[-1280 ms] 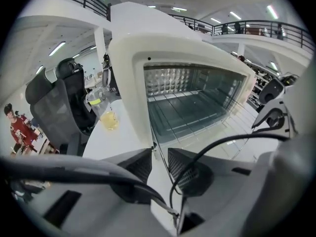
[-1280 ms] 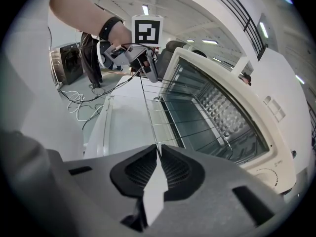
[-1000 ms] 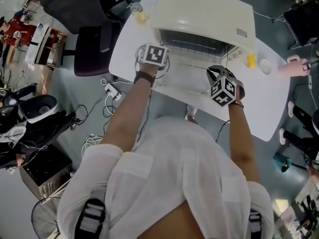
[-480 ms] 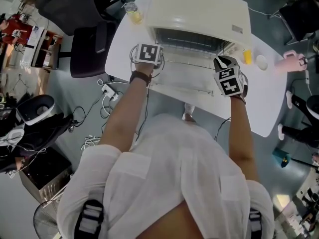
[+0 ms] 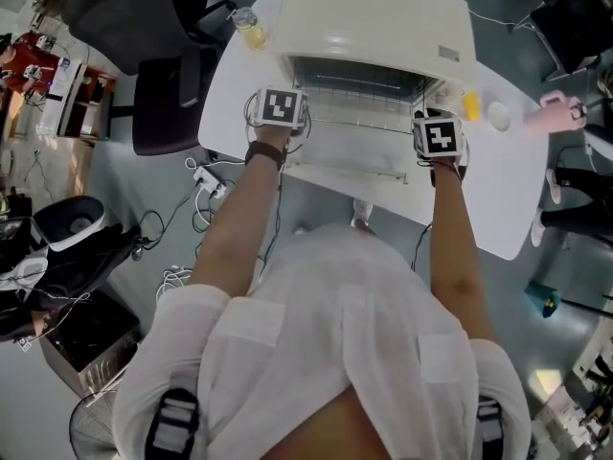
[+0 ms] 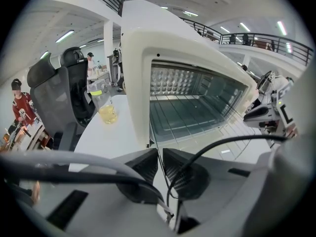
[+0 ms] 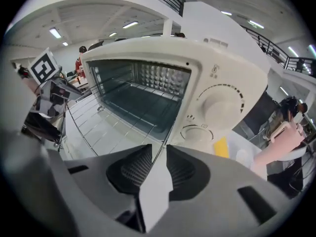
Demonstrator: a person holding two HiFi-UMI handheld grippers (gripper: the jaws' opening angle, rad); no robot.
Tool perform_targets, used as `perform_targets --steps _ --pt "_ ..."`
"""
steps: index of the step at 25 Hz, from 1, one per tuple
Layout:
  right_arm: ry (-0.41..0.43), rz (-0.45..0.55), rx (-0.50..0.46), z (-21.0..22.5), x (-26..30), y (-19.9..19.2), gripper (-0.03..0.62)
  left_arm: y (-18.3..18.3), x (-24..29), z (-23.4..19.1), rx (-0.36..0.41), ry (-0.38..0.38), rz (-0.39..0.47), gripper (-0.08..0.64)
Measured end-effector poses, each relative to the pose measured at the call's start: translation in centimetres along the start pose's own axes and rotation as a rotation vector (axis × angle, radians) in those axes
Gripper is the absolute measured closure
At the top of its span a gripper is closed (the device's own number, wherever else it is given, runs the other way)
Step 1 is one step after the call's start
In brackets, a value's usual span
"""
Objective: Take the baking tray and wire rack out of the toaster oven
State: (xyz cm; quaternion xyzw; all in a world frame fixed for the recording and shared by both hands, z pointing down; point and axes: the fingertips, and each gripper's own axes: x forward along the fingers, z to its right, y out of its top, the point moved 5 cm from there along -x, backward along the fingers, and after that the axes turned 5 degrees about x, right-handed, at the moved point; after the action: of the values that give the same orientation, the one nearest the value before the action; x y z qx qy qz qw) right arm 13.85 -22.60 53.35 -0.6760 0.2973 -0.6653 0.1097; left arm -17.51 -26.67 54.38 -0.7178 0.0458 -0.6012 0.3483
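A cream toaster oven (image 5: 378, 22) stands on a white table with its door (image 5: 354, 158) folded down. The wire rack (image 5: 359, 123) is drawn partly out over the door. In the cavity lies a dark flat surface (image 7: 140, 100) that looks like the baking tray. My left gripper (image 5: 292, 123) is at the rack's left edge, shut on its side wire (image 6: 159, 157). My right gripper (image 5: 433, 123) is at the rack's right edge. Its jaws are opening, and the rack's right side wire (image 7: 159, 154) runs through the gap, not pressed by the pads.
A glass of yellow drink (image 5: 251, 27) stands at the table's back left corner. A yellow item (image 5: 470, 106), a small white cup (image 5: 498, 116) and a pink object (image 5: 551, 113) sit right of the oven. A black office chair (image 5: 168, 84) and floor cables (image 5: 206, 175) are at the left.
My right gripper has moved from the door's front right corner back toward the oven, to the rack's right edge. It has rolled so its marker faces up. The left gripper has stayed put.
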Motion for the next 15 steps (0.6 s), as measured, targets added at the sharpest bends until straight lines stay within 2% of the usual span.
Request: perform_targets --steps 8,12,15 --pt "0.057 -0.079 0.111 0.0 1.3 -0.6 0.527 -0.7 0.2 0.2 -0.016 -0.003 -0.015 0.529" --pt "0.099 -0.069 0.206 0.1 0.9 -1.0 0.541 -0.7 -0.3 0.2 -0.015 -0.005 -0.003 0.529" --pt "0.092 -0.064 0.228 -0.3 0.4 -1.5 0.543 -1.0 -0.7 0.3 -0.011 -0.007 0.005 0.529"
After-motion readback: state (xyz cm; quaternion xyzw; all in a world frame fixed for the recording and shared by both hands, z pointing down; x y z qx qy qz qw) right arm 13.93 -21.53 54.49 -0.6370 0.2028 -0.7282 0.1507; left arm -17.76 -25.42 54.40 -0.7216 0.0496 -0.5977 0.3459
